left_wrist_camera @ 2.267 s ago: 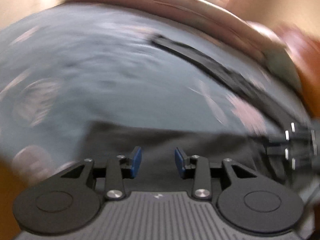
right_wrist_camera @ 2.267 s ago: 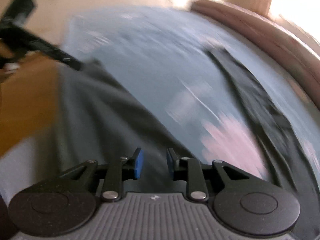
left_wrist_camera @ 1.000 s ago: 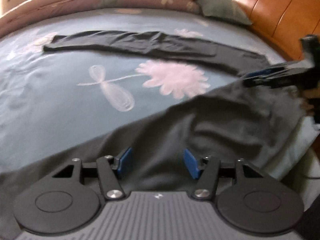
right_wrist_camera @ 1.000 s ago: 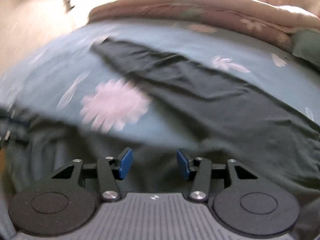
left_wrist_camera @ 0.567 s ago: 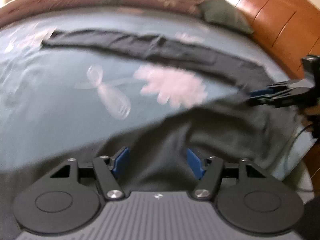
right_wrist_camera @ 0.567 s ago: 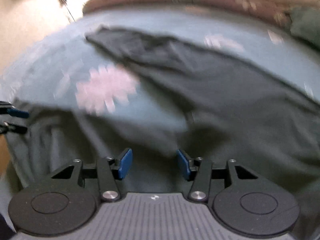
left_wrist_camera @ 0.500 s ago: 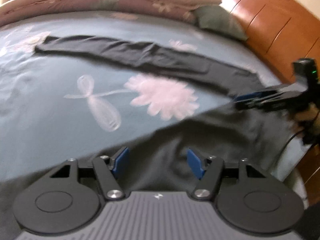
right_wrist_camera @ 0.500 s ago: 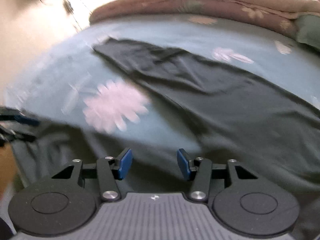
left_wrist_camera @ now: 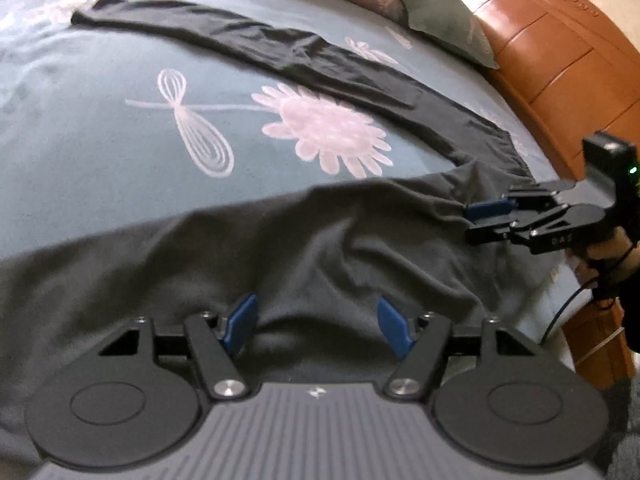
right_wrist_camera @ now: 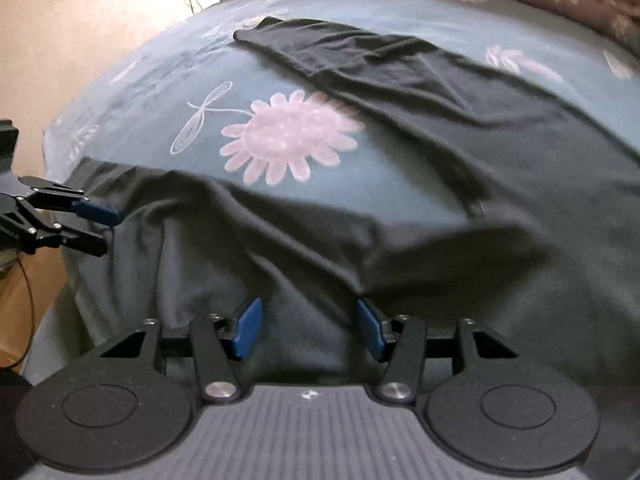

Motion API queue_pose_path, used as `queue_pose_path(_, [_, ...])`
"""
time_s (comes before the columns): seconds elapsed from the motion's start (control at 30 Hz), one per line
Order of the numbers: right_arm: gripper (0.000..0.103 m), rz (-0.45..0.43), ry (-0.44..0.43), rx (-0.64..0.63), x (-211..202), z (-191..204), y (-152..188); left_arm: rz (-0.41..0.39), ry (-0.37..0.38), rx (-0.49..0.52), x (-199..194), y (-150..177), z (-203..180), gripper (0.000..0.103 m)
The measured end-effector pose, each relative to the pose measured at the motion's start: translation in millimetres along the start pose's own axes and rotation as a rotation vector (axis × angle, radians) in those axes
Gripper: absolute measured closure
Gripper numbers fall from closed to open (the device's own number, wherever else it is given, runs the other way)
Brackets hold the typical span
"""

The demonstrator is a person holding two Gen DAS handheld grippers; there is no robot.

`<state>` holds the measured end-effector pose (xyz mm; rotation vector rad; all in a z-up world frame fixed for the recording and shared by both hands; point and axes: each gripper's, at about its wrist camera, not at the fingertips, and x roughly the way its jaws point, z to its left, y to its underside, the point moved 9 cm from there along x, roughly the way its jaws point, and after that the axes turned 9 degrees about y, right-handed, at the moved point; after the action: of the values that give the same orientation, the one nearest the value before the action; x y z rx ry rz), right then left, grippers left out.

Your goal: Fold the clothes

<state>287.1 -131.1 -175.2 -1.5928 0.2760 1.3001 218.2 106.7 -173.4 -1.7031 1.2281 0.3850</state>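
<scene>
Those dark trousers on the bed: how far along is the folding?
Barely started. The dark trousers lie spread on the blue floral bedsheet, legs splayed apart, one leg stretched far up the bed; no fold shows. Both the left gripper and right gripper are open above the fabric, holding nothing. Bringing the legs together and every fold remain.

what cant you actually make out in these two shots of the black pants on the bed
- Near edge of the black pants: hidden beneath the left claw body, left wrist view.
- Same in the right wrist view, beneath the right claw.
- Pants' right side: cut off by the frame edge, right wrist view.
- Fabric folds: motion-blurred in both views.
</scene>
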Motion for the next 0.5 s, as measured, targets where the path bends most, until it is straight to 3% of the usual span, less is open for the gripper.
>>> queue_pose_path(0.17, [0.044, -0.088, 0.008, -0.088, 1.7, 7.1, -45.8, 0.001, 0.018, 0.059, 5.1, -6.0, -16.7, 0.036])
queue_pose_path(0.4, [0.044, 0.02, -0.188, -0.039, 38.7, 10.8, -60.8, 0.017, 0.072, 0.061, 23.8, -8.7, -28.2, 0.035])
queue_pose_path(0.5, [0.044, 0.027, -0.239, -0.093, 31.3, 24.0, -54.8, 0.014, 0.091, 0.051, 24.7, -8.8, -28.2, 0.035])
